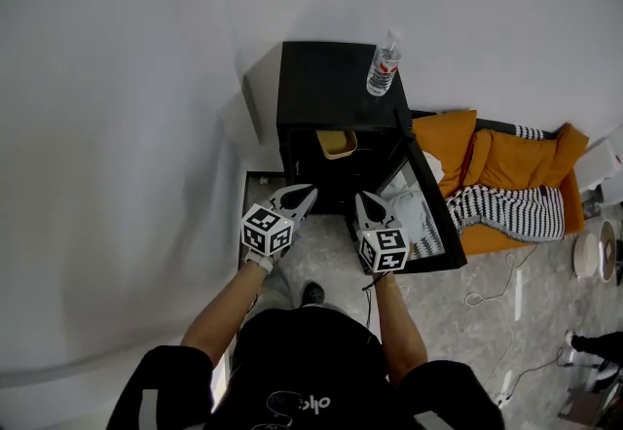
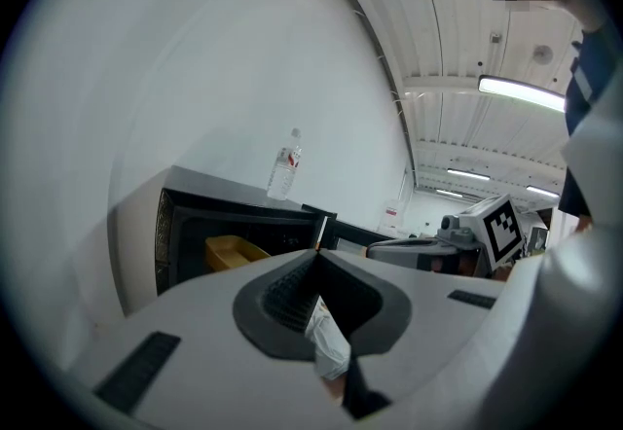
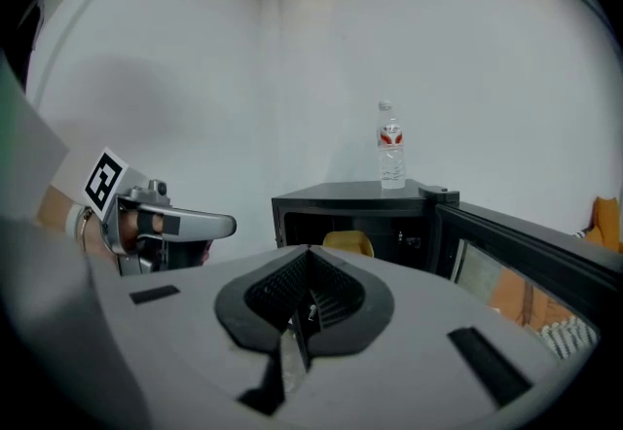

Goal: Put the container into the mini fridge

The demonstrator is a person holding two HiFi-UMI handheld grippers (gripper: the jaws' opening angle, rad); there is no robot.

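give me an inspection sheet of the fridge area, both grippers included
surface: pale stone-look floor; the black mini fridge stands on it by the wall, door swung open
job's things: yellow container already inside the fridge, on an upper level
clutter: water bottle upright on the fridge top
grippers: left gripper and right gripper both shut, nothing between the jaws, in front of the opening
cables: white cable loose on the floor to the right
surroundings: white wall; orange sofa with a striped blanket
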